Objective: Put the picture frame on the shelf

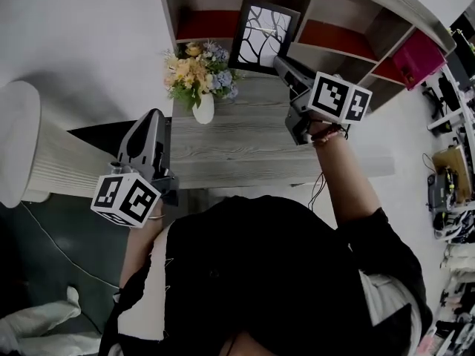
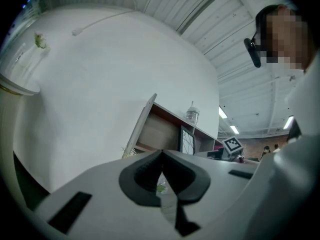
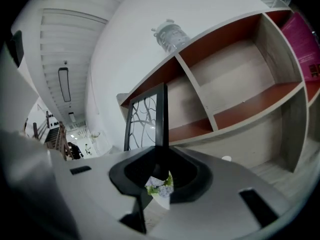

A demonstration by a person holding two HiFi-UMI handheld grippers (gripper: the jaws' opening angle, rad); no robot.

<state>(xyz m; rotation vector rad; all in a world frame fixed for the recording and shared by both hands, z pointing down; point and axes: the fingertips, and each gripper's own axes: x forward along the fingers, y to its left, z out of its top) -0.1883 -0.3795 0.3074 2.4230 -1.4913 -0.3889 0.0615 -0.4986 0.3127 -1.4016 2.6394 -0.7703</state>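
The picture frame (image 1: 263, 34) is black with a white branch pattern. It is upright and slightly tilted in front of the shelf (image 1: 349, 21), near the divider between two open compartments. My right gripper (image 1: 282, 65) is shut on the frame's right edge. In the right gripper view that edge (image 3: 161, 115) runs straight up from between the jaws of the right gripper (image 3: 160, 156). My left gripper (image 1: 153, 116) hangs low at the table's left front edge, shut with nothing in it. In the left gripper view the left gripper (image 2: 161, 155) has its jaws together, and the frame (image 2: 186, 142) shows far off.
A white vase of flowers (image 1: 200, 80) stands on the grey wooden table (image 1: 245, 147), just left of the frame. A jar (image 3: 171, 34) sits on top of the shelf. A pink box (image 1: 419, 56) fills a right compartment. A white ribbed column (image 1: 22, 143) stands at the left.
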